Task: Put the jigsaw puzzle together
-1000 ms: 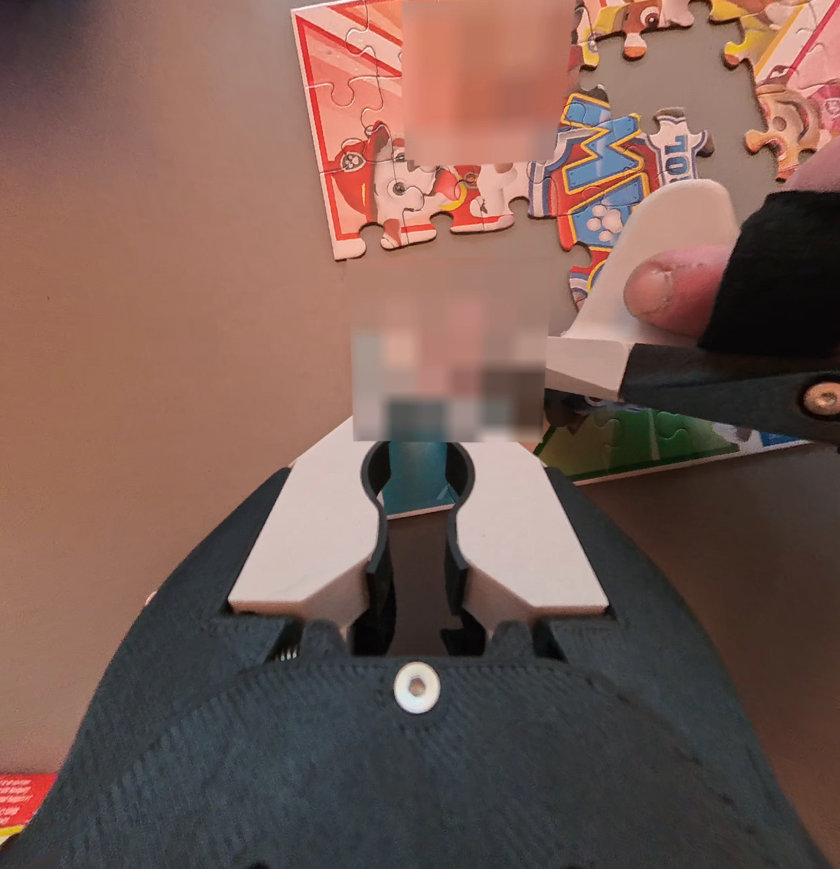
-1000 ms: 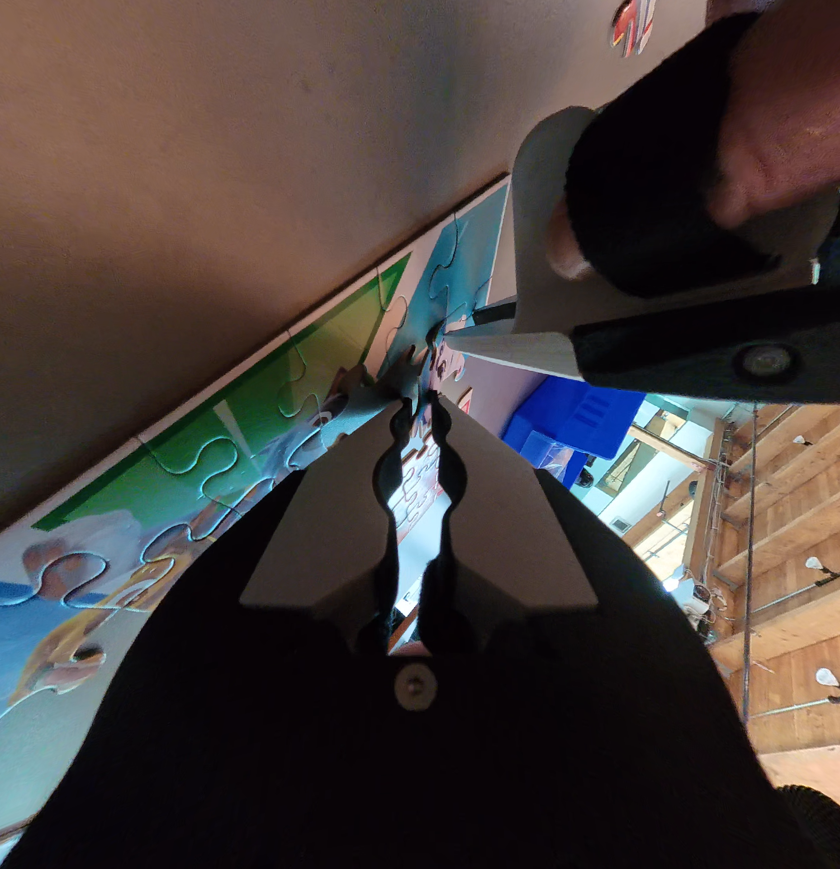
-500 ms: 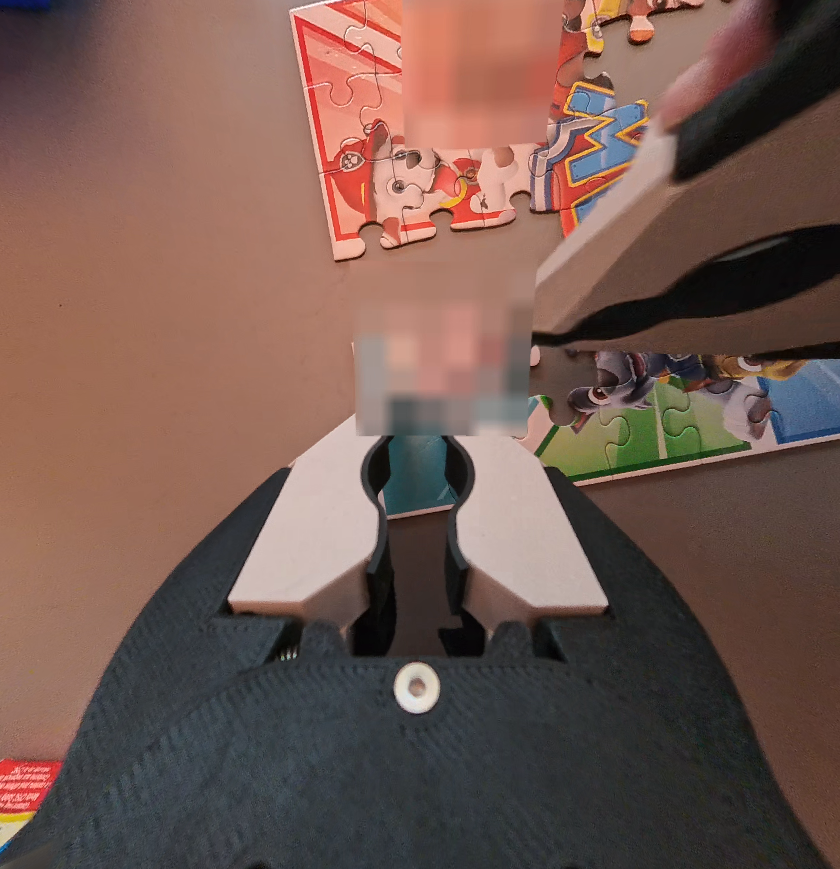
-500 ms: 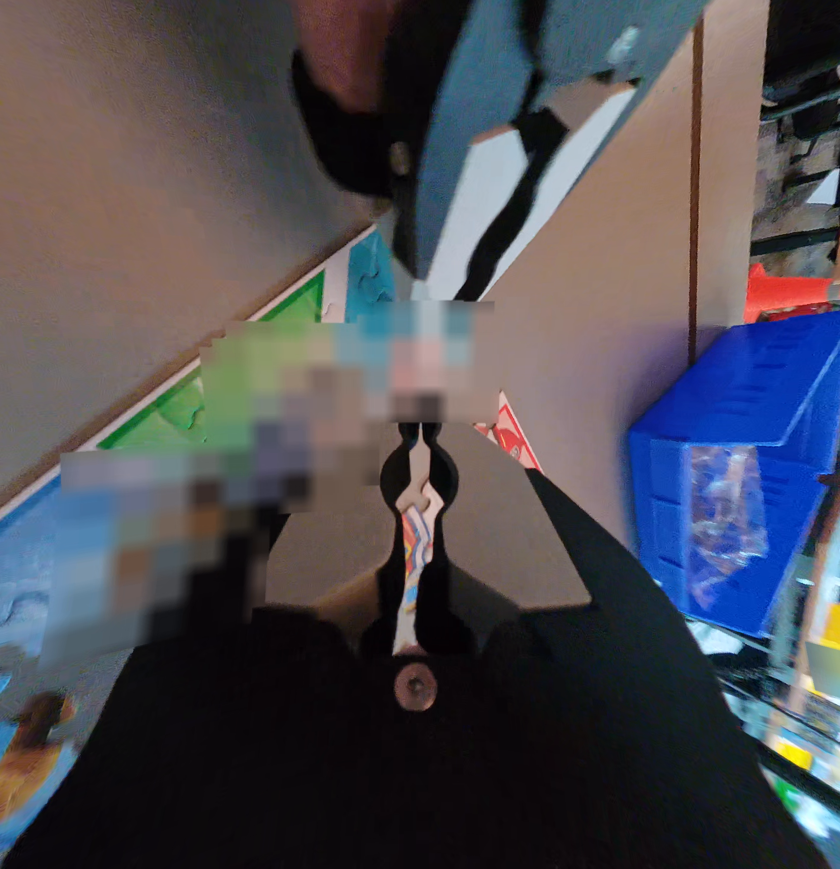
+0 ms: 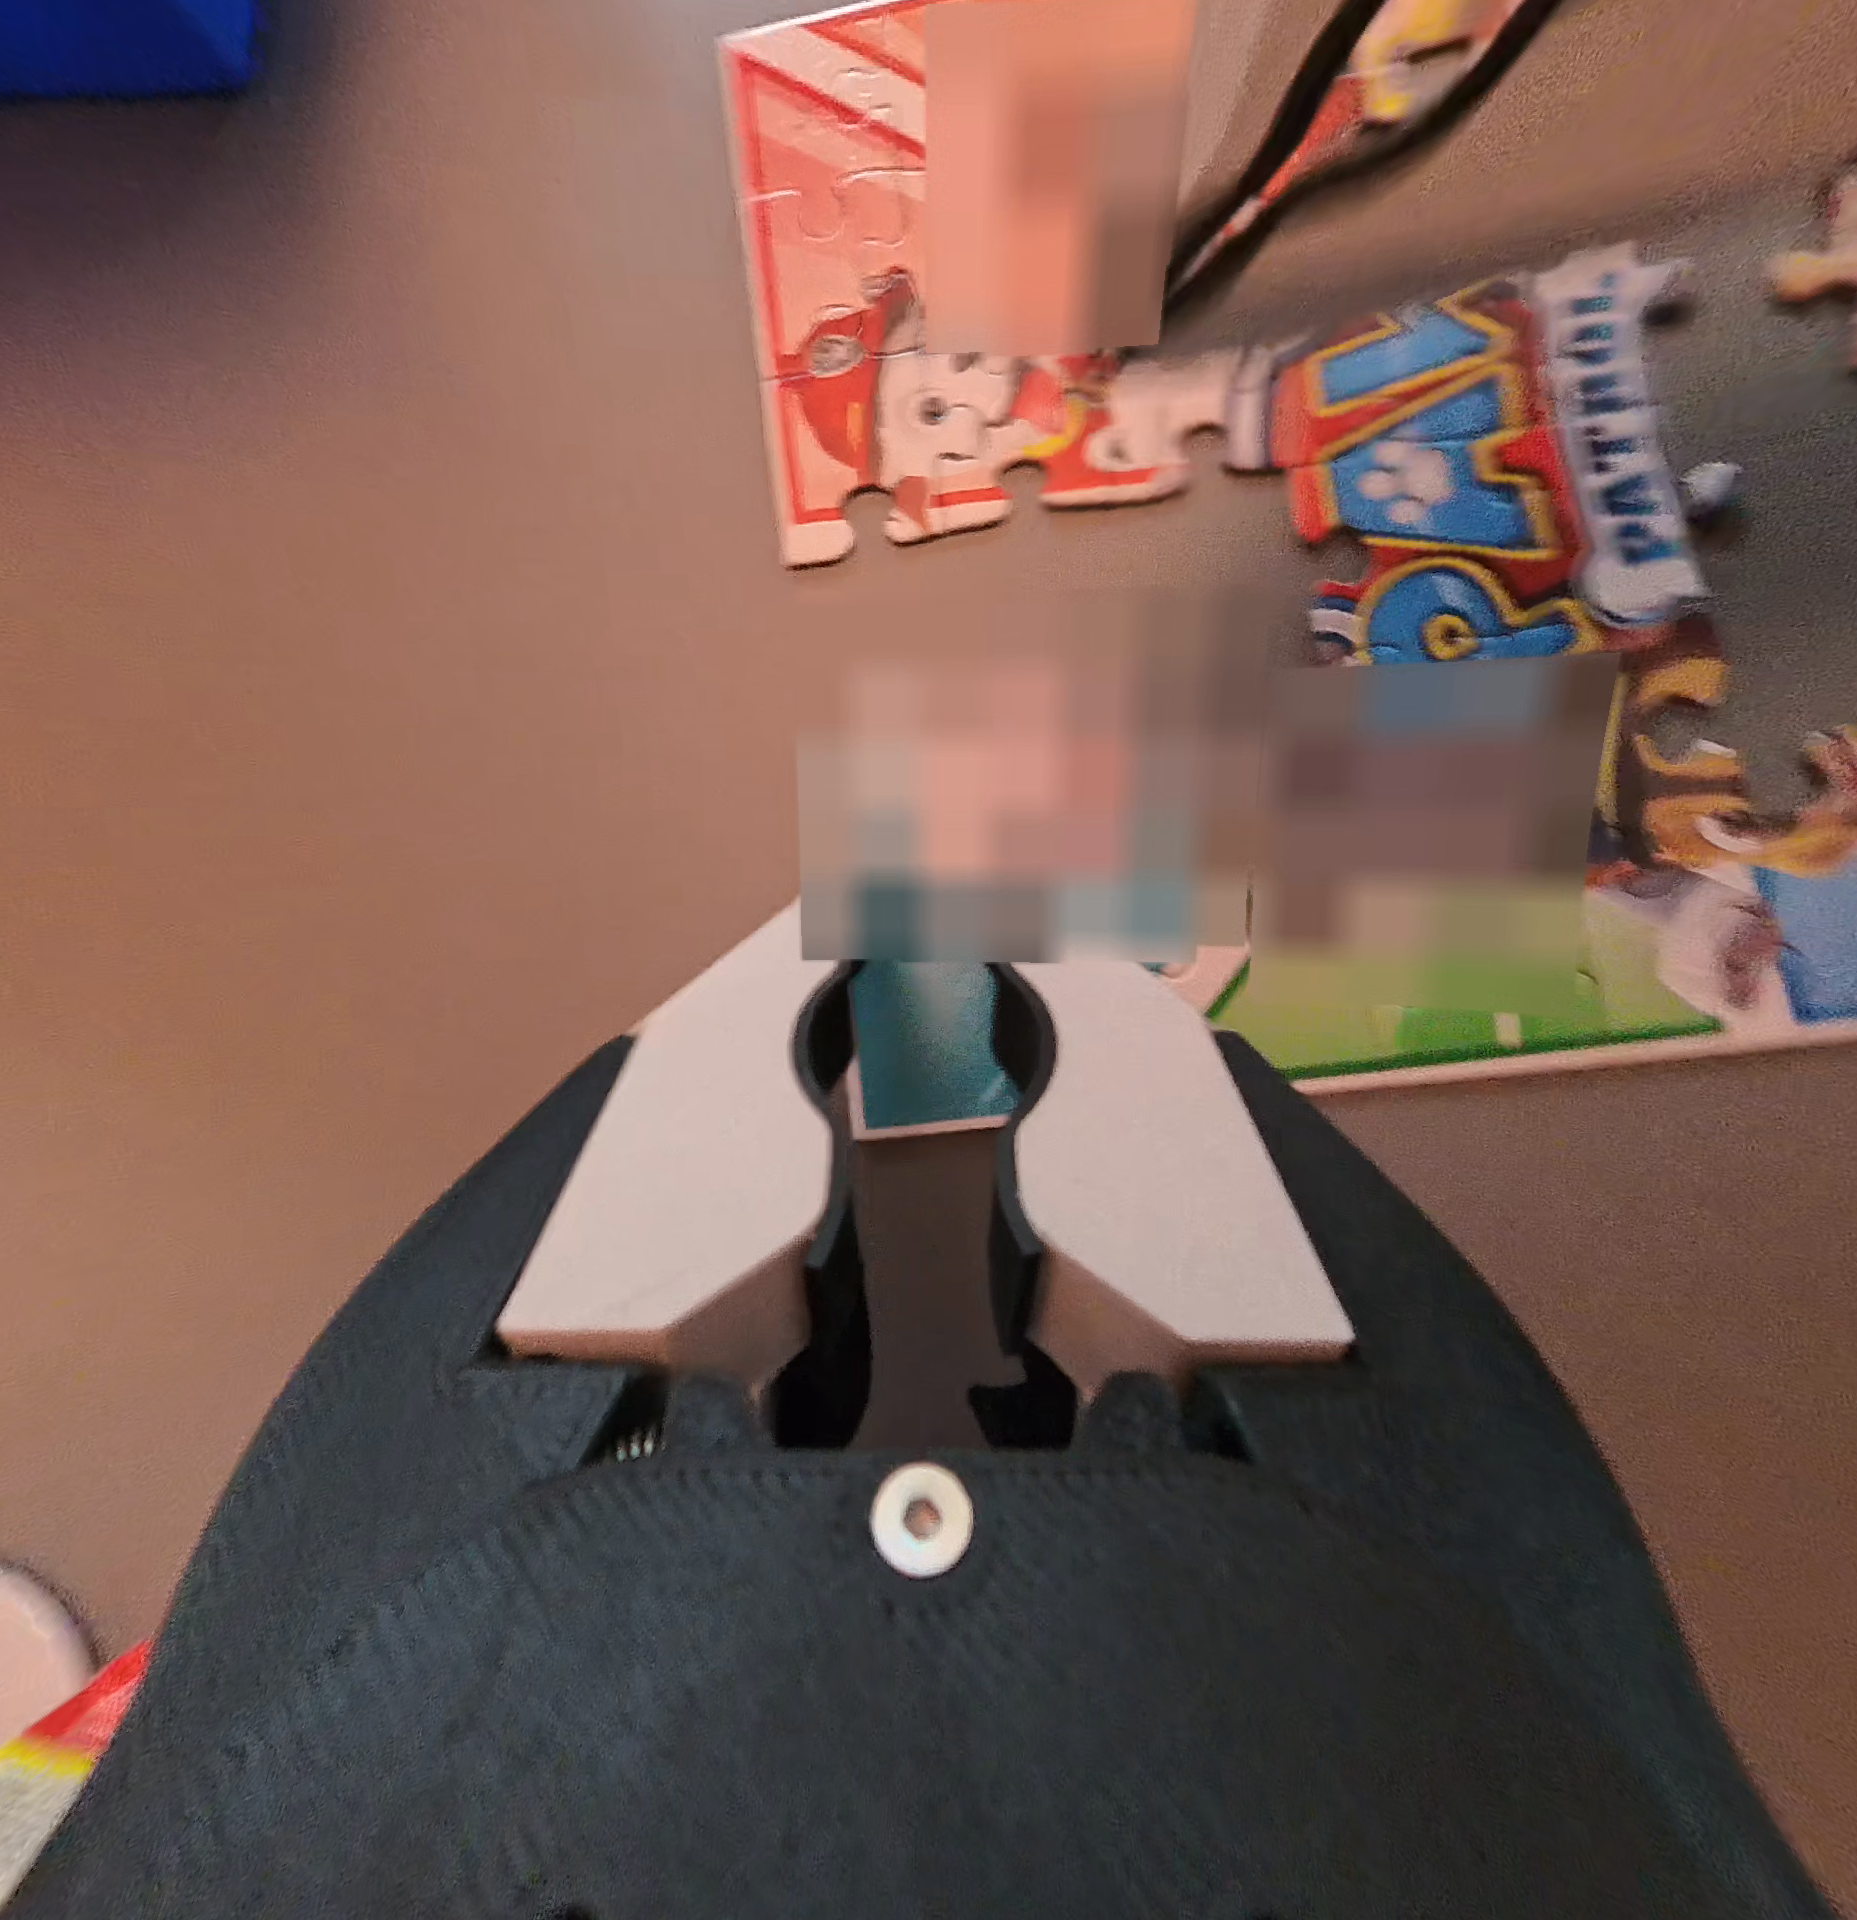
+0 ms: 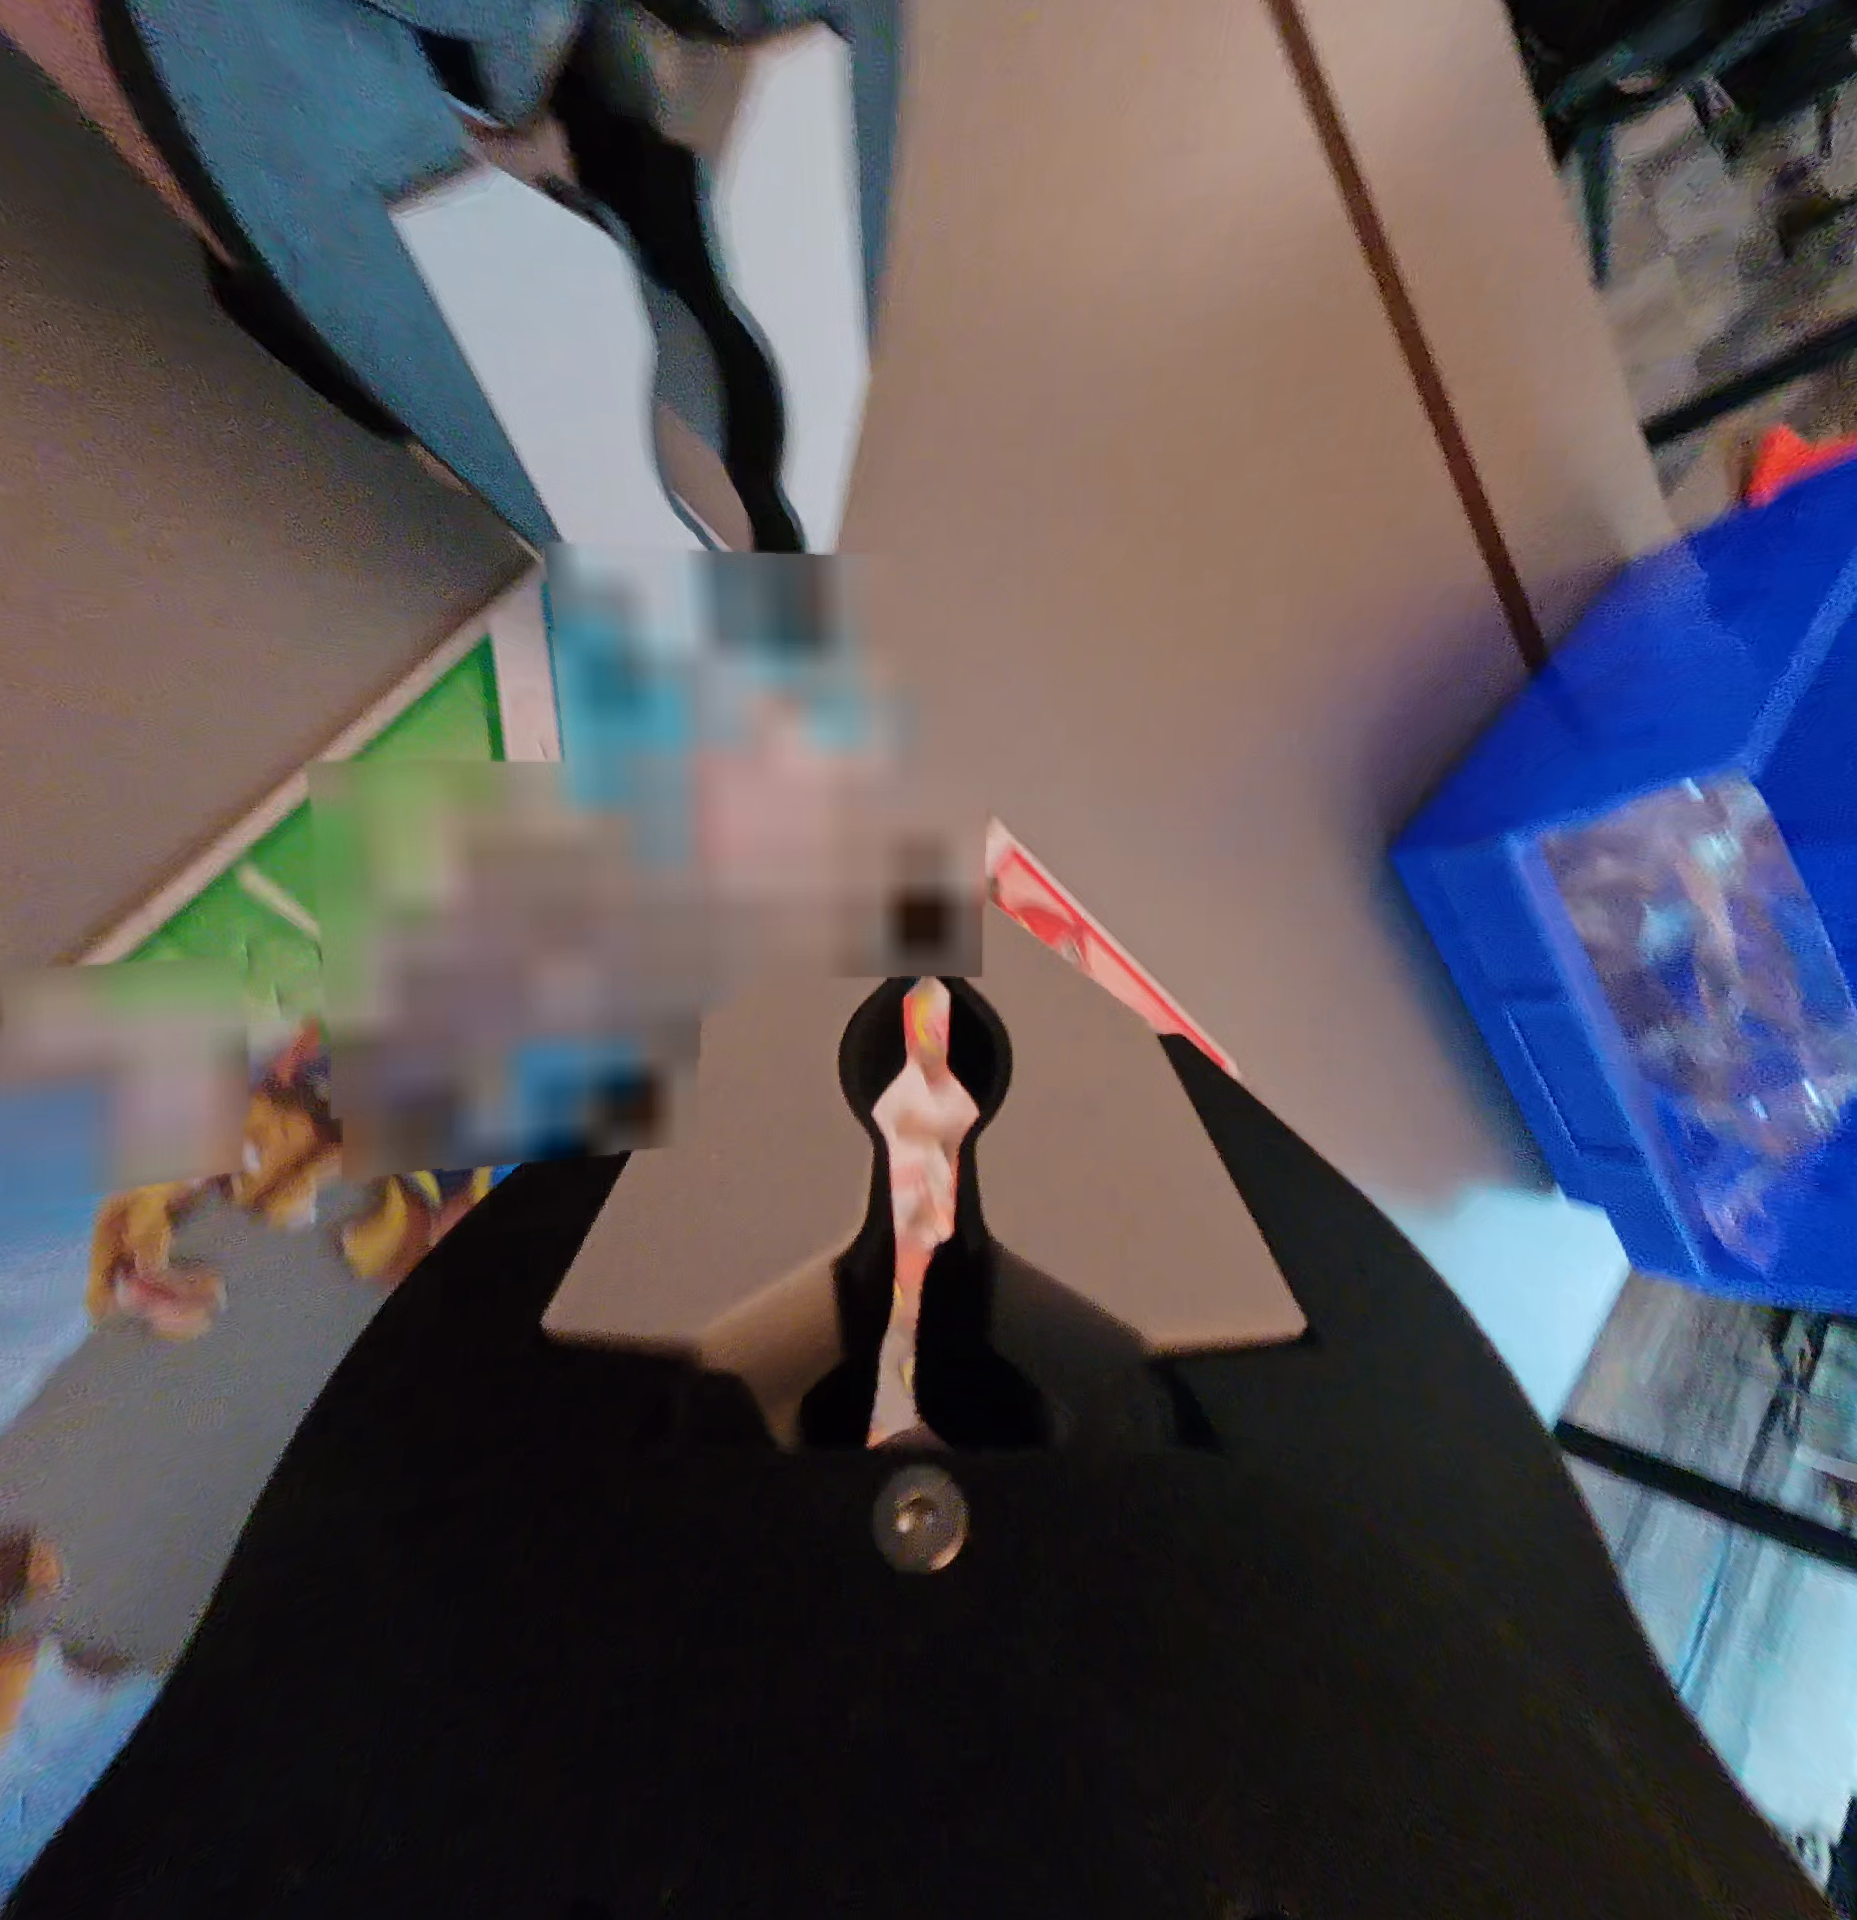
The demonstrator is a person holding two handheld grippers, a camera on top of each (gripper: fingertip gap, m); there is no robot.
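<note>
From my station I saw the counter (image 5: 384,727) was plain brown, and the joined puzzle section (image 5: 862,343) on it was red and pink with diagonal stripes and a white edge. The lower puzzle strip (image 5: 1423,1013) was green and blue with a white border; the bin (image 6: 1682,883) was bright blue, and my left gripper (image 5: 924,1039) was black with pale grey fingers (image 5: 716,1143).

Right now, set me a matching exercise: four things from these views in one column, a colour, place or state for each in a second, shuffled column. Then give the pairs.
Things
1. left tongs
2. right tongs
3. plastic bin
4. table

Descriptions
A. bright blue, at the right of the right wrist view
B. shut on a thin puzzle piece, seen edge-on
C. open, nothing between them
D. plain brown, under the puzzle sections

Pairs: 1-C, 2-B, 3-A, 4-D
</note>
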